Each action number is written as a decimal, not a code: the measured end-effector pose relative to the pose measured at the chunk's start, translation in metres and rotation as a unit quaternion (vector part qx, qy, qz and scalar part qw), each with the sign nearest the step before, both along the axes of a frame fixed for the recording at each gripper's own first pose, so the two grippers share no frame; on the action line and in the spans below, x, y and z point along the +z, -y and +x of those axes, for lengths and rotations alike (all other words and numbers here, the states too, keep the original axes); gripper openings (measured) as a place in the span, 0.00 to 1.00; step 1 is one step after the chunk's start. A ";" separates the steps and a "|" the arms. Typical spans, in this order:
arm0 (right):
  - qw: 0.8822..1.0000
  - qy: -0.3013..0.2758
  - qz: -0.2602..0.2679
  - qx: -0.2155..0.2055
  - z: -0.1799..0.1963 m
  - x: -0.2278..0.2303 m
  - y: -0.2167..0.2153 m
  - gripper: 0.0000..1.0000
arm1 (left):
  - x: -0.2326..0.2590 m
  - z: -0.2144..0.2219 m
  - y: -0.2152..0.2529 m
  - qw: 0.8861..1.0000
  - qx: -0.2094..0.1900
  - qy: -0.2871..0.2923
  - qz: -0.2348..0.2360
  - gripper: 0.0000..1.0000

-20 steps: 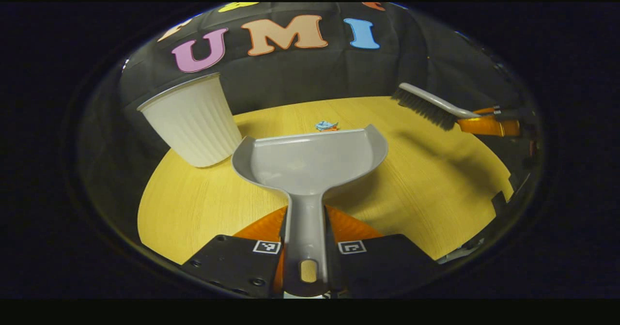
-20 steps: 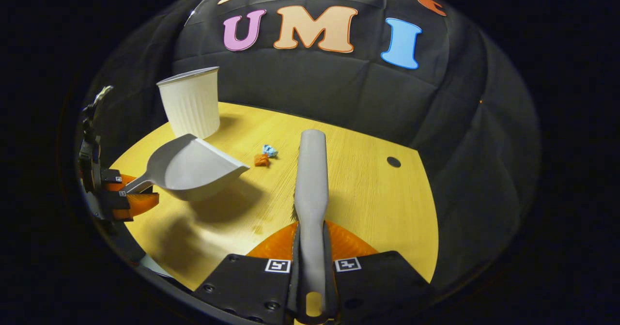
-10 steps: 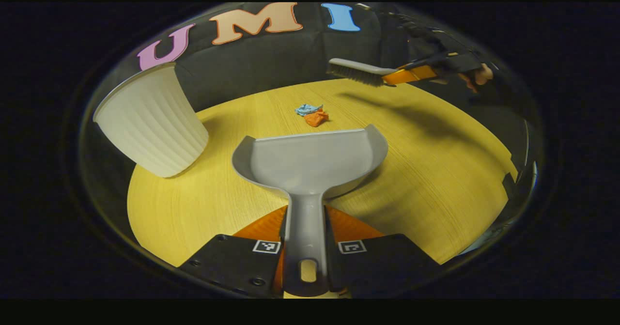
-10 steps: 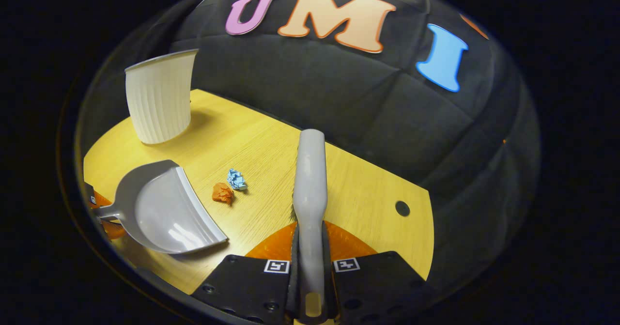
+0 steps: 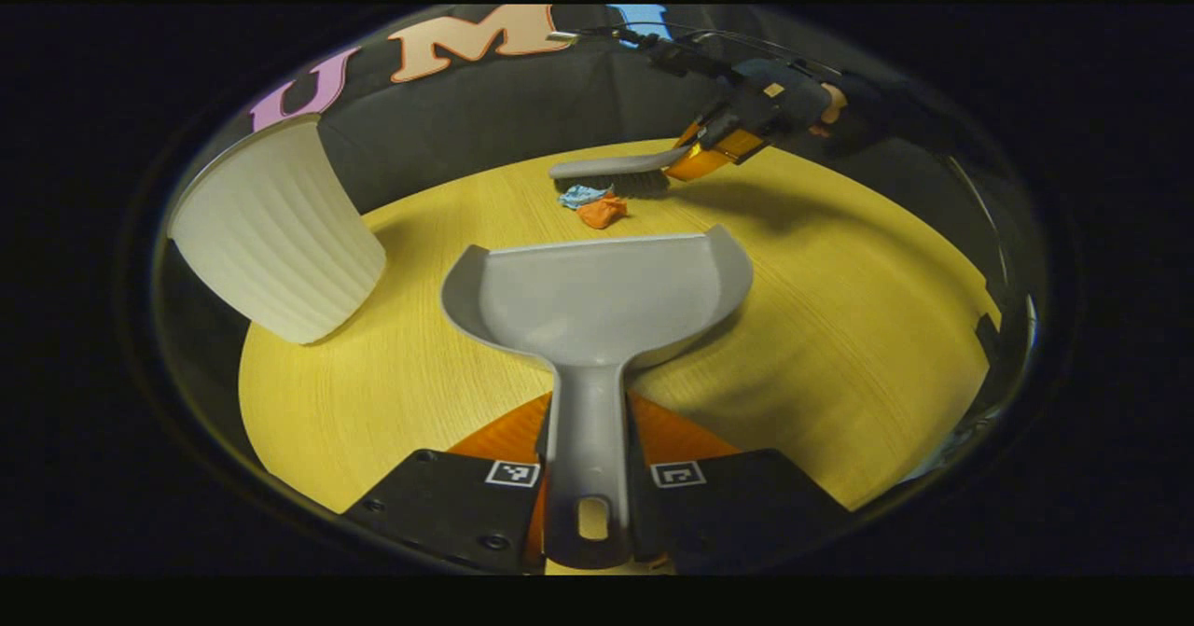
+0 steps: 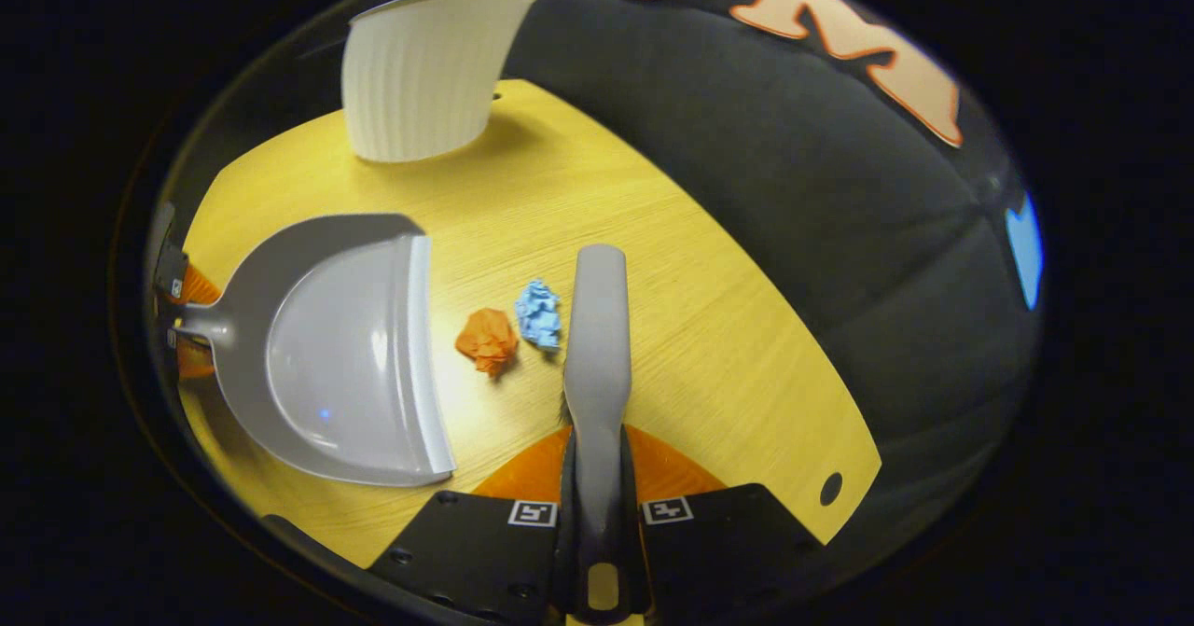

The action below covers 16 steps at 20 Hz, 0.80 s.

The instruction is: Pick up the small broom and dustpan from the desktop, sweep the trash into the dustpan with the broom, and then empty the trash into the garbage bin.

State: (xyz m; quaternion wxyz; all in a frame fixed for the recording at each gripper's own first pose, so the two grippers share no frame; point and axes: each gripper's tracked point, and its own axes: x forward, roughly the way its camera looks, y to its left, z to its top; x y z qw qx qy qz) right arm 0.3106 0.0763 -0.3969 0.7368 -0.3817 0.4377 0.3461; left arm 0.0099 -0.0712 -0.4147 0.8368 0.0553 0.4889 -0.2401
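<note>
Clamping the broom [image 6: 597, 327] handle, the right gripper [image 6: 597, 514] sets its bristles just beyond two paper scraps [image 6: 508, 332]; the left gripper [image 5: 592, 477] grips the dustpan [image 5: 597, 290], mouth facing them.

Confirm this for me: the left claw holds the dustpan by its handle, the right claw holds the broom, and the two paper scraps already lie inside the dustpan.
Not quite. The orange scrap and blue scrap lie on the desktop, between the dustpan lip and the broom, as the right gripper view shows. The rest holds: the left claw holds the dustpan handle, the right claw holds the broom.
</note>
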 end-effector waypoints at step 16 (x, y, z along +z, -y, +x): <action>0.966 0.035 0.221 -0.129 -0.044 0.099 -0.001 0.18 | 0.011 0.022 0.003 0.996 0.055 0.071 -0.025 0.27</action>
